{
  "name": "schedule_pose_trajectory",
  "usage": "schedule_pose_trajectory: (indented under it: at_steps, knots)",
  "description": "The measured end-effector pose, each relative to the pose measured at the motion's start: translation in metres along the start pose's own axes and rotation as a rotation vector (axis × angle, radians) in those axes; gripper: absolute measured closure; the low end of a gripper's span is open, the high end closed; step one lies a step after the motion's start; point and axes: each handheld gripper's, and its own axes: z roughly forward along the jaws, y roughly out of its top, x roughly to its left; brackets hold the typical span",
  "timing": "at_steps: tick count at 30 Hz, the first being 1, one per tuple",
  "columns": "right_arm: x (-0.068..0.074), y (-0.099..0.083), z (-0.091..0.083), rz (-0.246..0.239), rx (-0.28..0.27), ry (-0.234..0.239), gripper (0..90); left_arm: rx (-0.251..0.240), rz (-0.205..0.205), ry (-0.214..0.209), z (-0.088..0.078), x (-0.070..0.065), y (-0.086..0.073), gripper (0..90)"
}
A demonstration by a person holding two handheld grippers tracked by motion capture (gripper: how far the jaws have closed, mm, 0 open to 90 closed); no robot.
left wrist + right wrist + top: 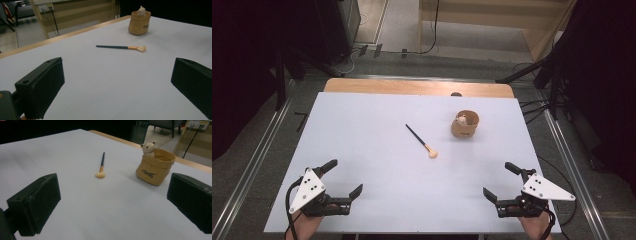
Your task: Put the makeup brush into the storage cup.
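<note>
A makeup brush (422, 141) with a dark handle and a pale bristle head lies flat near the middle of the white table (377, 165); it also appears as the brush (121, 47) and the brush (101, 166) in the gripper views. A tan sack-shaped pot (465, 124) with a small bear figure on its rim stands upright to the brush's right, seen too as the pot (139, 23) and the pot (155, 166). My left gripper (343, 177) rests open at the near left. My right gripper (499, 180) rests open at the near right. Nothing is between either pair of jaws.
The white sheet covers a wooden tabletop whose bare far edge (417, 88) shows. Metal rails (254, 155) run along both sides of the table. Cables lie on the floor beyond, and a wooden unit (497, 20) stands at the back.
</note>
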Motion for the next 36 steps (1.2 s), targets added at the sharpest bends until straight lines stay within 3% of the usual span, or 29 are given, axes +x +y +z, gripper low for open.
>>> schedule_pose_trajectory:
  at_steps: [10,18,36]
  knots:
    - [0.0,0.001,0.0,0.001,-0.005,0.001,0.0,0.002,-0.004,0.002,0.0,0.001,-0.001,0.0]
    - [0.005,0.004,0.01,-0.013,0.004,0.034,0.0,-0.001,0.003,0.0,-0.001,0.0,-0.001,0.0]
    - [0.006,0.015,0.031,-0.035,0.006,0.057,0.0,0.007,0.003,-0.007,0.003,0.0,-0.001,0.0]
